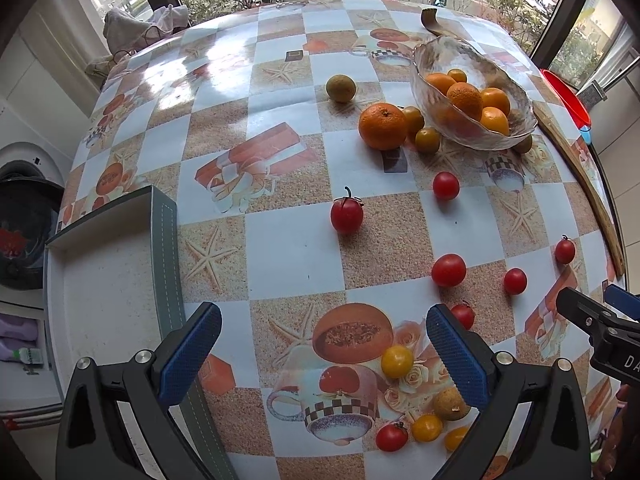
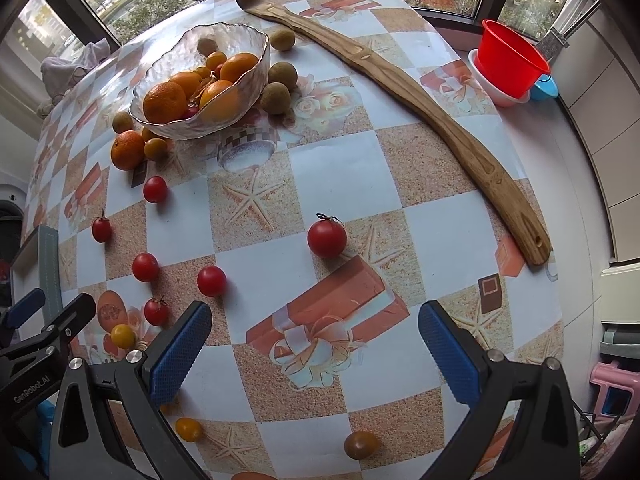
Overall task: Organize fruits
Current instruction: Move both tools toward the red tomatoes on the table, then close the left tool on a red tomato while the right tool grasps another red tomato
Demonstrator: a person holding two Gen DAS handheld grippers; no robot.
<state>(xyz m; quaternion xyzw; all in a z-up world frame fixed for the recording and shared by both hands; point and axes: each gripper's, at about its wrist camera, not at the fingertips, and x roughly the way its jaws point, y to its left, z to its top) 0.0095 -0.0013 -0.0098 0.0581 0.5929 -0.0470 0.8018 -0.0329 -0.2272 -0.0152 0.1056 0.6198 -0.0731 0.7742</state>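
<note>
A glass bowl [image 1: 520,92] [image 2: 256,52] with several oranges stands at the far side of the table. A loose orange [image 1: 382,126] [image 2: 127,150] lies beside it, with small yellow-brown fruits around. Several red cherry tomatoes [image 1: 346,216] [image 2: 327,238] are scattered mid-table. Yellow tomatoes [image 1: 397,361] [image 2: 189,429] lie near the front. My left gripper [image 1: 324,352] is open and empty above the front of the table. My right gripper [image 2: 316,348] is open and empty above the tablecloth; it also shows at the left wrist view's right edge [image 1: 600,316].
A white tray with a grey rim [image 1: 162,232] sits at the table's left front. A long wooden back-scratcher [image 2: 420,108] lies along the right side. A red plastic bowl [image 2: 514,60] stands on the sill. A washing machine [image 1: 24,216] is left of the table.
</note>
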